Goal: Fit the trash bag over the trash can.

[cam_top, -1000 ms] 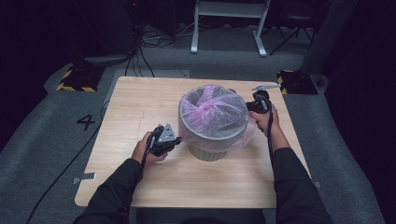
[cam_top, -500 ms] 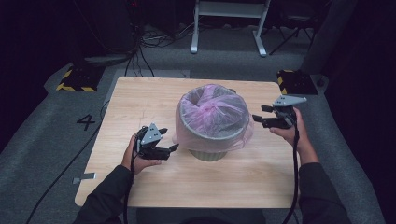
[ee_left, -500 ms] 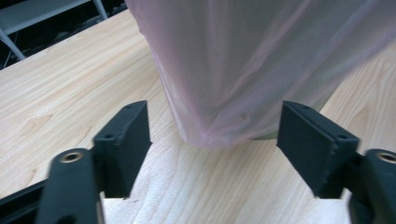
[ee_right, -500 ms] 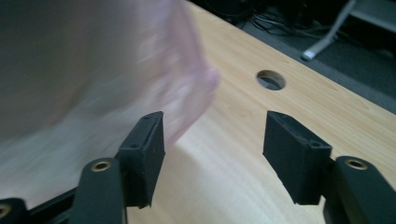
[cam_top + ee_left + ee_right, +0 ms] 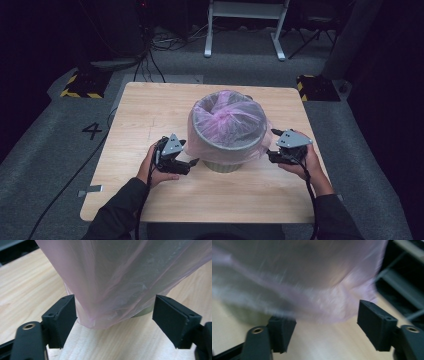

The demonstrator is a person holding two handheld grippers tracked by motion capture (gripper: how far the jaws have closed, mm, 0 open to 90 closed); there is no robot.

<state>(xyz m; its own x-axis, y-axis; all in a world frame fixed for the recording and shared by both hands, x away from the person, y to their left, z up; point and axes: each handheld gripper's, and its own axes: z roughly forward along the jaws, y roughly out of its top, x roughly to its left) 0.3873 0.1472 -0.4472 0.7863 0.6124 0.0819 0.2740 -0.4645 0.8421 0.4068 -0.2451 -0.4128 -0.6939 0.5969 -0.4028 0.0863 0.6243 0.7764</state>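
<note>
A grey waste bin stands in the middle of the wooden table, lined with a thin pink plastic bag that drapes over its rim and down the sides. My left gripper is low at the bin's left side; its jaws have just been opening. In the left gripper view the bag's hanging hem lies between the spread jaws, unpinched. My right gripper is at the bin's right side, its jaws also just opening. The right gripper view is blurred, with the bag ahead of the open jaws.
The table's right edge is close behind the right hand. Beyond the far edge are a white metal stand, cables and yellow-black striped blocks on the grey floor.
Both grippers have opened and let go of the bag. The right hand swung out from the bin's far right rim and came toward the near side; the left eased slightly off the bin.
</note>
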